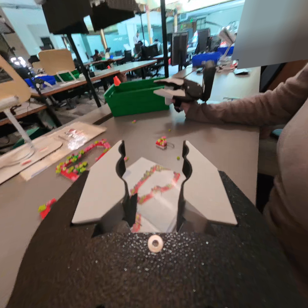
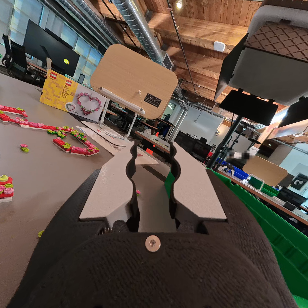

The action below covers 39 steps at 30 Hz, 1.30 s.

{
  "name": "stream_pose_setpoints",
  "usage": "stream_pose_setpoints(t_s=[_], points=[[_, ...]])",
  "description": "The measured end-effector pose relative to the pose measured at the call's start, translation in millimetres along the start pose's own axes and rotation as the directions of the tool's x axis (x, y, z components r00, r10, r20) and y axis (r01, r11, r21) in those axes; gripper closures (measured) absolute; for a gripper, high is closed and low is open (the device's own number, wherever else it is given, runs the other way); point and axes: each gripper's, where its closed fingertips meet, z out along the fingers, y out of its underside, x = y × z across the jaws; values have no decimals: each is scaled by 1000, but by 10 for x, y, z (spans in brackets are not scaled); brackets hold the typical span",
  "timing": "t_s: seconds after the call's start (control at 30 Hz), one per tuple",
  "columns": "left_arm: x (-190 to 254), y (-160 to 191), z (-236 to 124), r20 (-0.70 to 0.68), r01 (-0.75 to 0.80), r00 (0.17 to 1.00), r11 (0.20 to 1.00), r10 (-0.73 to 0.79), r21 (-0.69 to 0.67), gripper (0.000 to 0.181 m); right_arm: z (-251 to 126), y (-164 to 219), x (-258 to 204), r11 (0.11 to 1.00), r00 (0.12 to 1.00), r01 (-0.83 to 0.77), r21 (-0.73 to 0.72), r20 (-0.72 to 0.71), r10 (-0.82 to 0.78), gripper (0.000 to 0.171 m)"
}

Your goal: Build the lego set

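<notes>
My left gripper (image 1: 154, 145) is open and empty above a white instruction sheet (image 1: 156, 206) that bears a picture of a heart. A partly built red heart frame with pink and lime flowers (image 1: 80, 160) lies on the table to its left. It also shows in the right wrist view (image 2: 75, 145). A small red assembly (image 1: 161, 142) sits just beyond my left fingertips. It shows at the left edge of the right wrist view (image 2: 5, 188). My right gripper (image 2: 153, 145) is open and empty, low over the table by the green bin. It shows far off in the left wrist view (image 1: 160, 88).
A green bin (image 1: 133, 100) stands at the table's far side, close on my right gripper's right (image 2: 266, 225). A wooden book stand (image 2: 133, 80), the yellow set box (image 2: 58, 95) and papers are at the left. Loose small pieces (image 1: 178, 158) dot the table. A person's sleeve (image 1: 241, 111) lies at right. Across from one pair of fingers to the other is roughly 35 cm.
</notes>
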Motion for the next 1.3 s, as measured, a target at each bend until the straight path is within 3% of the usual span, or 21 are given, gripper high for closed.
stream_pose_setpoints(t_s=[0.17,0.37,0.53,0.7,0.83,1.07,1.3], points=[[287,511,-146,48,16,999,981,-7,-194,119,-59,52,37,995,995,78,-64,-51,-81,134],[588,753,39,5,24,1000,971,-23,-239,124,-137,171,110,967,974,183,-179,-100,-203,135],[713,852,167,2,86,996,966,-88,-245,131,-208,202,209,960,966,182,-214,-146,-216,136],[802,891,293,24,28,999,959,-22,-283,134,-182,198,234,968,971,160,-192,-147,-190,138],[926,900,379,22,100,995,956,-98,-277,136,-122,175,174,976,979,156,-155,-104,-173,139],[798,987,409,163,24,986,939,35,-343,140,14,162,-57,979,985,170,-110,20,-169,142],[783,978,500,146,-8,987,930,66,-368,140,34,146,-121,984,987,155,-88,60,-150,144]])
